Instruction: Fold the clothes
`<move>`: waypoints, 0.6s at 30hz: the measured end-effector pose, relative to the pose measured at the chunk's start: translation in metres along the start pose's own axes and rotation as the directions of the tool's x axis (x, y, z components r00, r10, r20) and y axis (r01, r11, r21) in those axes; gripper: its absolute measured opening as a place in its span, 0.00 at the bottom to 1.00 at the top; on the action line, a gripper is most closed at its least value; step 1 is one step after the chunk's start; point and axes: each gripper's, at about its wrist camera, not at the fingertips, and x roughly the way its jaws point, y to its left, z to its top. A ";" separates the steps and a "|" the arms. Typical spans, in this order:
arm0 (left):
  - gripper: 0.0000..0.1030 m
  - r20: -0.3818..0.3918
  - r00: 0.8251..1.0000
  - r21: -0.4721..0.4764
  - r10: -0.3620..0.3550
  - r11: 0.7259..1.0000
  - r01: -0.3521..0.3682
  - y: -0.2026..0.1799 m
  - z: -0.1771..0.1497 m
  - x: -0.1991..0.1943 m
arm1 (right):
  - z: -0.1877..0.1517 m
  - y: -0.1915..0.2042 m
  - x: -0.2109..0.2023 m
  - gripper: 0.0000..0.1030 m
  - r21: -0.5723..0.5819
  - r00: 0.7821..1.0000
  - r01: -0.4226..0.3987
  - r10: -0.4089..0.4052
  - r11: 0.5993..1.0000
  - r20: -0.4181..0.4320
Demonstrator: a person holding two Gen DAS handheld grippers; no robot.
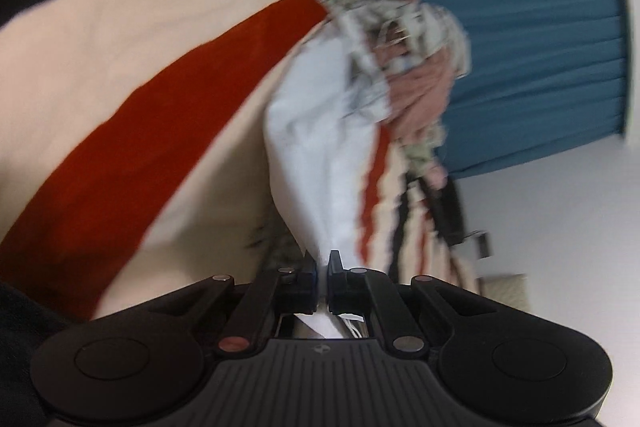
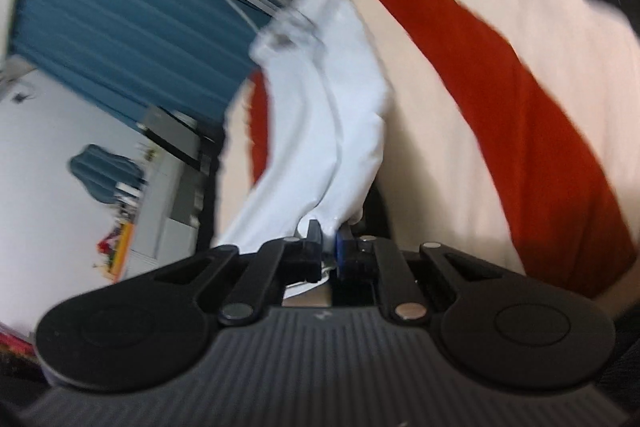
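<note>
A white garment [image 1: 316, 155] hangs stretched away from my left gripper [image 1: 322, 263], which is shut on its edge. The same white garment [image 2: 340, 115] runs up from my right gripper [image 2: 329, 239], which is shut on another part of it. Both views are tilted and blurred by motion. The garment's far end bunches near a patterned pile of clothes [image 1: 404, 39]. Behind it lies a cream bedspread with red and black stripes [image 1: 160, 115], also in the right wrist view [image 2: 500, 99].
A teal curtain [image 1: 532, 39] hangs behind, also in the right wrist view [image 2: 116, 15]. A white wall [image 1: 560, 219] and a grey cabinet [image 2: 172, 187] stand beside the bed. A dark chair frame [image 1: 448, 211] is near the bed's edge.
</note>
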 end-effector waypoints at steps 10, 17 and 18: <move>0.04 0.008 0.994 0.105 -0.112 0.988 0.111 -0.070 -0.048 -0.069 | 0.008 0.054 -0.093 0.09 -0.167 0.990 -0.072 0.090 0.983 0.107; 0.03 -0.009 0.998 0.083 -0.063 0.995 0.063 -0.059 -0.053 -0.049 | 0.007 0.024 -0.083 0.09 -0.121 0.994 -0.033 0.044 0.992 0.097; 0.03 -0.003 0.999 0.080 -0.050 0.996 0.050 -0.059 -0.047 -0.038 | 0.014 0.023 -0.072 0.09 -0.106 0.995 -0.027 0.037 0.994 0.095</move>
